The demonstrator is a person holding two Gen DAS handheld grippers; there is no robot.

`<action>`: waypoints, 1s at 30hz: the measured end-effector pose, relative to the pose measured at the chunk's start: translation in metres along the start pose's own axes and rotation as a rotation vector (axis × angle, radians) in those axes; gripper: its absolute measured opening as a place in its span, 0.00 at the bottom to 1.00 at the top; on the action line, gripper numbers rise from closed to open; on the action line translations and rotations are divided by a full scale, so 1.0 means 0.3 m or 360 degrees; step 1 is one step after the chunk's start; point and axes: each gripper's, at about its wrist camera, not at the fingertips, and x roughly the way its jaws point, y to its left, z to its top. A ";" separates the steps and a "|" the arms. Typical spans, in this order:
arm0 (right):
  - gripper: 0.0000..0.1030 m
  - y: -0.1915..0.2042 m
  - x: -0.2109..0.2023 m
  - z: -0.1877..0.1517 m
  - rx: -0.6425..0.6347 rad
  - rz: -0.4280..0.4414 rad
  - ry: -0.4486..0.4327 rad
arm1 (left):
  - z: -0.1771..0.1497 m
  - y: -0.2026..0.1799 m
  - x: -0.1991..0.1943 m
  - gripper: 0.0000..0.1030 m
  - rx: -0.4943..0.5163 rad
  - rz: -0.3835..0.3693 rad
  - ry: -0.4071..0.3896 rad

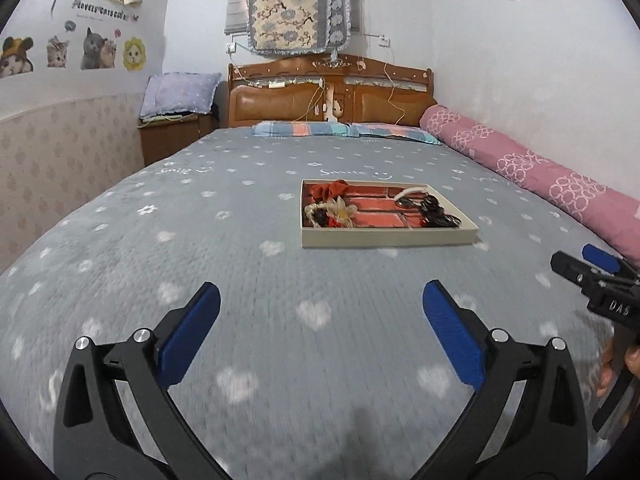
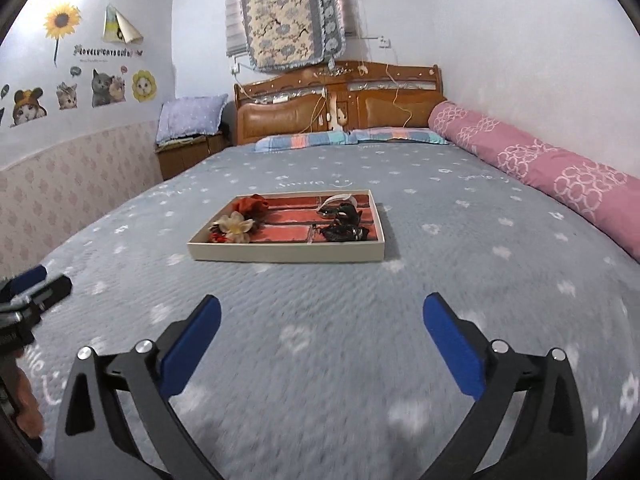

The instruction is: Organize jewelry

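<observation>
A shallow cream tray (image 1: 384, 237) (image 2: 280, 254) with a red brick-pattern floor lies in the middle of the bed. Its left side holds a red fabric piece (image 1: 332, 190) (image 2: 252, 204) and a cream flower ornament (image 1: 340, 212) (image 2: 236, 224). Black hair pieces (image 1: 438, 210) (image 2: 344, 224) and a white piece (image 1: 408, 192) (image 2: 340, 199) lie on its right side. My left gripper (image 1: 322, 308) hangs open over the bedspread, well short of the tray, nothing between its blue pads. My right gripper (image 2: 322, 316) is likewise open and empty, also short of the tray.
The grey bedspread (image 1: 240, 208) with white hearts and flowers covers the bed. A rolled pink quilt (image 1: 540, 168) (image 2: 560, 176) lies along the right wall. Pillows (image 1: 340, 129) and a wooden headboard (image 1: 288, 100) stand at the far end, a nightstand (image 1: 168, 140) at its left.
</observation>
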 end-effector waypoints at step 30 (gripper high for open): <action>0.96 -0.038 -0.184 -0.195 -0.0056 -0.0082 -0.0184 | -0.212 -0.069 -0.111 0.95 0.0050 0.0118 -0.0117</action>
